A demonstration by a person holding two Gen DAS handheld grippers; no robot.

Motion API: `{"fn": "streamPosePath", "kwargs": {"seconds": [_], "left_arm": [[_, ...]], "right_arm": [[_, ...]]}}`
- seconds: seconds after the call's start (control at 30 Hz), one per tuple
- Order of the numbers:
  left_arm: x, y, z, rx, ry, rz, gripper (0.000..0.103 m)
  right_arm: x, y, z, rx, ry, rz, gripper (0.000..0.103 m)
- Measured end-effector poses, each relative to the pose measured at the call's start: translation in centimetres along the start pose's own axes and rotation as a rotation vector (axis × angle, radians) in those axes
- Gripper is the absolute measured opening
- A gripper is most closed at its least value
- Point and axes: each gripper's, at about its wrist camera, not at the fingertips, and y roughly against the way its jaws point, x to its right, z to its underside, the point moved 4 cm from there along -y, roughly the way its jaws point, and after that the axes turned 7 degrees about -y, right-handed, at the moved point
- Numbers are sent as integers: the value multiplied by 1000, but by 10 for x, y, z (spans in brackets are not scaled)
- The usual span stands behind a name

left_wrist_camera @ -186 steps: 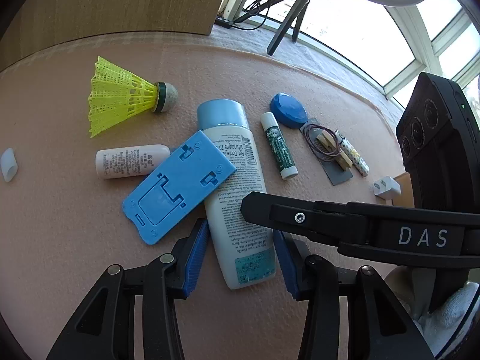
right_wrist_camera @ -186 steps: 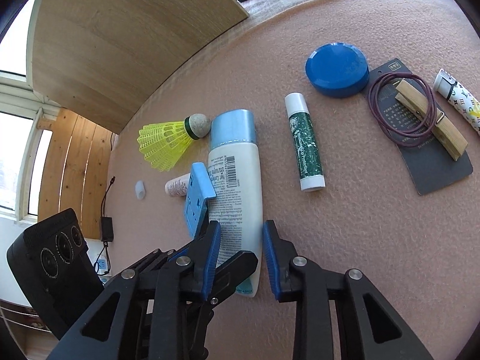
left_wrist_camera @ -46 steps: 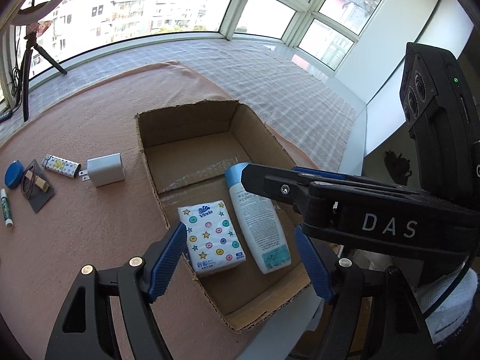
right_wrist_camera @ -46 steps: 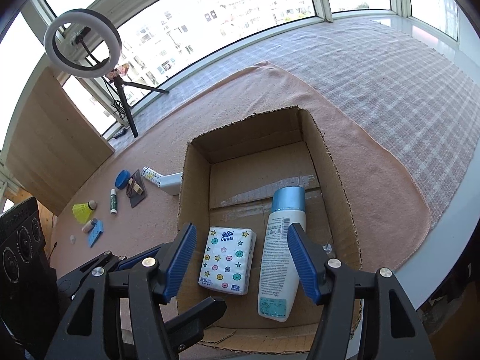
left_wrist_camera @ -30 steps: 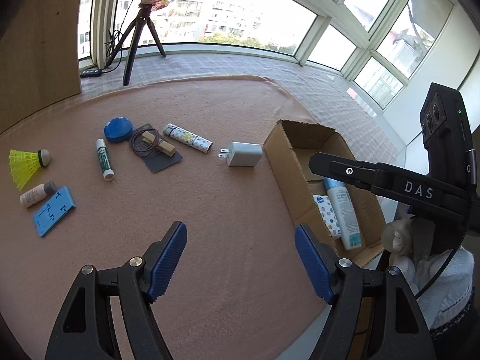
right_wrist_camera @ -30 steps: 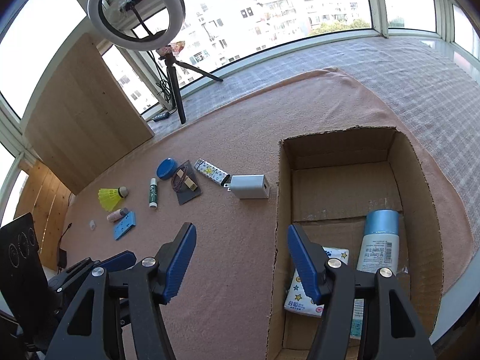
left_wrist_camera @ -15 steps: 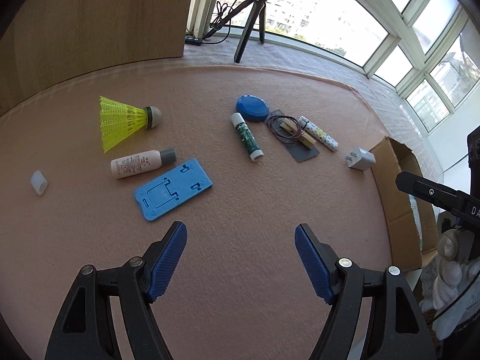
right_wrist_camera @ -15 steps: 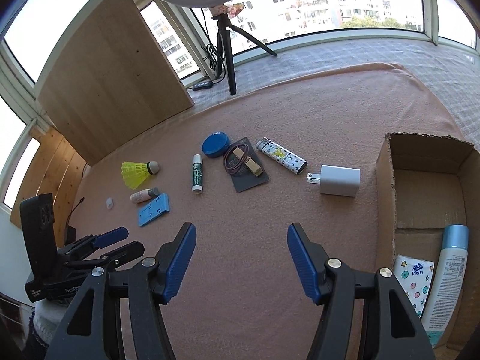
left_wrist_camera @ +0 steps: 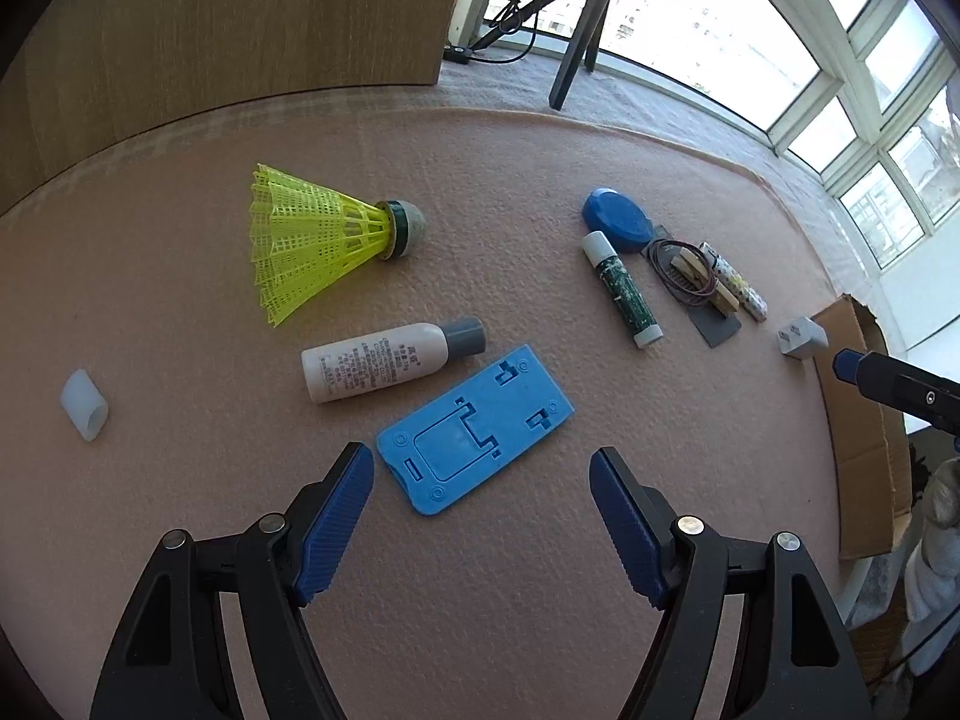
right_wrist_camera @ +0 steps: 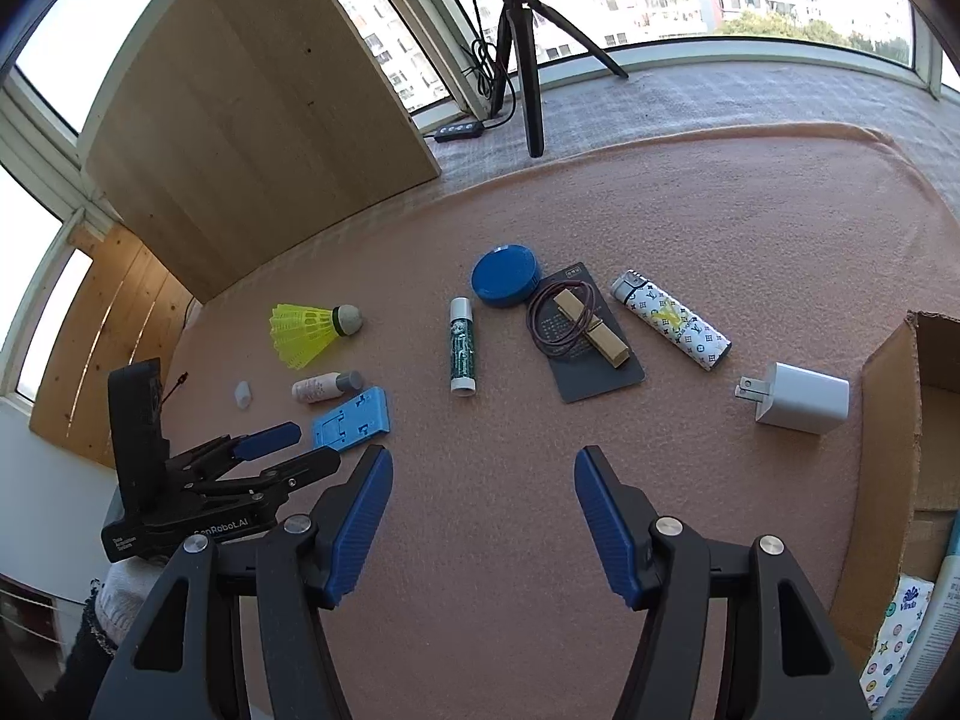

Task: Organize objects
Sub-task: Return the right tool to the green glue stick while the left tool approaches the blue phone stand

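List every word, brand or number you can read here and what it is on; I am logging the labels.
"SenRoboLAI" on the left tongs' black body.
"Vinda" on the tissue pack in the cardboard box.
Small white bottle: printed lines, too small to read.
Green tube: label blurred.
Patterned lighter: monogram marks, not clearly legible.
Dark card: faint print, unreadable.
Tall bottle in the box: text too small.

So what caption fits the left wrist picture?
Open left gripper hovering by a flat blue plastic phone stand on the pink felt mat.
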Motion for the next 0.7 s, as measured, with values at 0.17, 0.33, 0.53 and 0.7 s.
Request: {"fn": "streamPosePath", "kwargs": {"seconds": [0.17,0.33,0.53,0.7], "left_arm": [[-2,-12,-5,-15,-4,13,78],[-2,-15,-10,1,-16,20,78],[10,-18,-12,-9,-48,30,78],[25,-23,-13,-23,-104,-4,77]], "right_arm": [[-2,-17,-9,-27,-16,-11,59],[0,-29,-17,-43,-28,-7,59],[-3,-43,-25,-62,-27,-5,59],[-12,-59,-34,-82,-4,-1,59]]}}
